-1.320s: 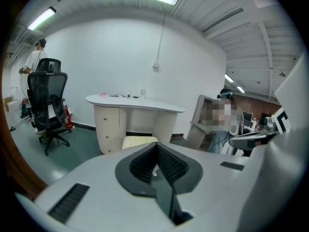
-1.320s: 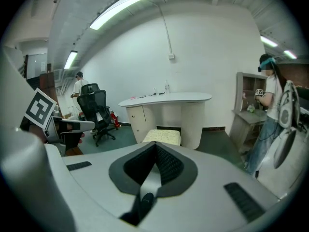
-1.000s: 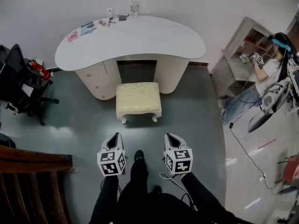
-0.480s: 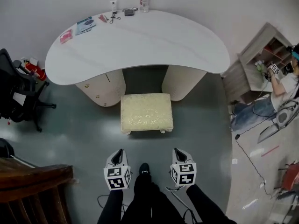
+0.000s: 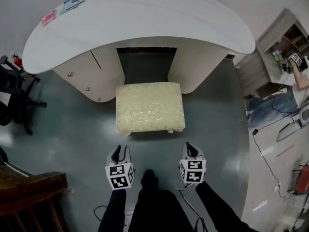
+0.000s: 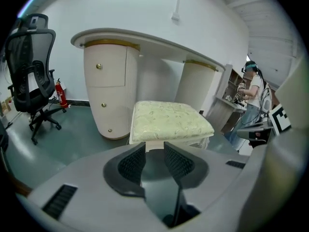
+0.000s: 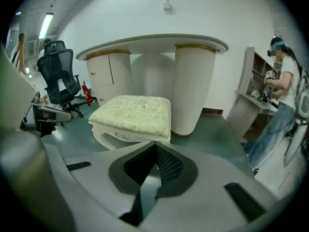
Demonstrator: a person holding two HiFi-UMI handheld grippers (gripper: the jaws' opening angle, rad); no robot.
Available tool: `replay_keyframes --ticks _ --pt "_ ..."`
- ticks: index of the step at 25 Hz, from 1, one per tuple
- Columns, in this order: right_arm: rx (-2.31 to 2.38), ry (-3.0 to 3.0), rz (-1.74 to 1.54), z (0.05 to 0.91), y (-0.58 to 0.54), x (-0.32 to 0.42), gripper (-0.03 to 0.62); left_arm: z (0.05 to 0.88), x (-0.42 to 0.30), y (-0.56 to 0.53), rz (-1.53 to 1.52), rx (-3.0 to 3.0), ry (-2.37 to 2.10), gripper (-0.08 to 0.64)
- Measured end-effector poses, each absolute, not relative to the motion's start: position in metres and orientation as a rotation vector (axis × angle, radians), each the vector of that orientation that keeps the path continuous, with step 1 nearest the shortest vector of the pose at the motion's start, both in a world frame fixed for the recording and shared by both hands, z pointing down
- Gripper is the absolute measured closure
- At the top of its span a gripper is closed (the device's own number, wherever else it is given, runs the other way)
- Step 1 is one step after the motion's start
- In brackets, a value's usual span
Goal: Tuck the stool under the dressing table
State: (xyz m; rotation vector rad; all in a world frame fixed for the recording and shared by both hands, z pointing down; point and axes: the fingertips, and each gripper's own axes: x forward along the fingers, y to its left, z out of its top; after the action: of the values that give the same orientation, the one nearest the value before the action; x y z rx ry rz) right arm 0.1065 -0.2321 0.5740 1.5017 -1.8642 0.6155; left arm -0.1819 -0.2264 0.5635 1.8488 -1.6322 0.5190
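Observation:
The stool (image 5: pixel 150 107), white-legged with a pale yellow-green cushion, stands on the grey floor just in front of the knee gap of the white dressing table (image 5: pixel 140 21). Both grippers hover short of its near edge, apart from it. My left gripper (image 5: pixel 120 151) points at the stool's left front corner; its jaws are opening, with a narrow gap and nothing between them. My right gripper (image 5: pixel 191 150) points at the right front corner with its jaws closed together, empty. The left gripper view shows the stool (image 6: pixel 169 120) beyond the left gripper (image 6: pixel 154 149). The right gripper view shows the stool (image 7: pixel 133 113) beyond the right gripper (image 7: pixel 155 146).
A black office chair (image 5: pixel 10 94) stands at the left, with a fire extinguisher (image 6: pixel 62 94) by the wall. Dark wooden furniture (image 5: pixel 30 197) is at the lower left. A seated person (image 5: pixel 289 93) and a shelf unit (image 5: pixel 276 42) are at the right. Small items (image 5: pixel 72 2) lie on the tabletop.
Both grippers have dropped lower and come closer to the stool. The stool and table now look larger and nearer. The left jaws have parted.

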Motion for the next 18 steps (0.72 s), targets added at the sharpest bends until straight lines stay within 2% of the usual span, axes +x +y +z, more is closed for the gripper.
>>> replay_keyframes --ticks 3,10,18 --pt "1.534 -1.850 0.561 0.613 -0.241 0.115 0.588 0.607 -0.178 -0.232 0.534 1.871 -1.638 0.417" --pt "1.598 -1.884 0.493 0.686 -0.256 0.122 0.588 0.686 -0.183 -0.244 0.509 1.910 -1.725 0.416" --pt "1.630 -1.972 0.394 0.732 -0.267 0.118 0.588 0.742 -0.200 -0.245 0.481 1.924 -1.815 0.537"
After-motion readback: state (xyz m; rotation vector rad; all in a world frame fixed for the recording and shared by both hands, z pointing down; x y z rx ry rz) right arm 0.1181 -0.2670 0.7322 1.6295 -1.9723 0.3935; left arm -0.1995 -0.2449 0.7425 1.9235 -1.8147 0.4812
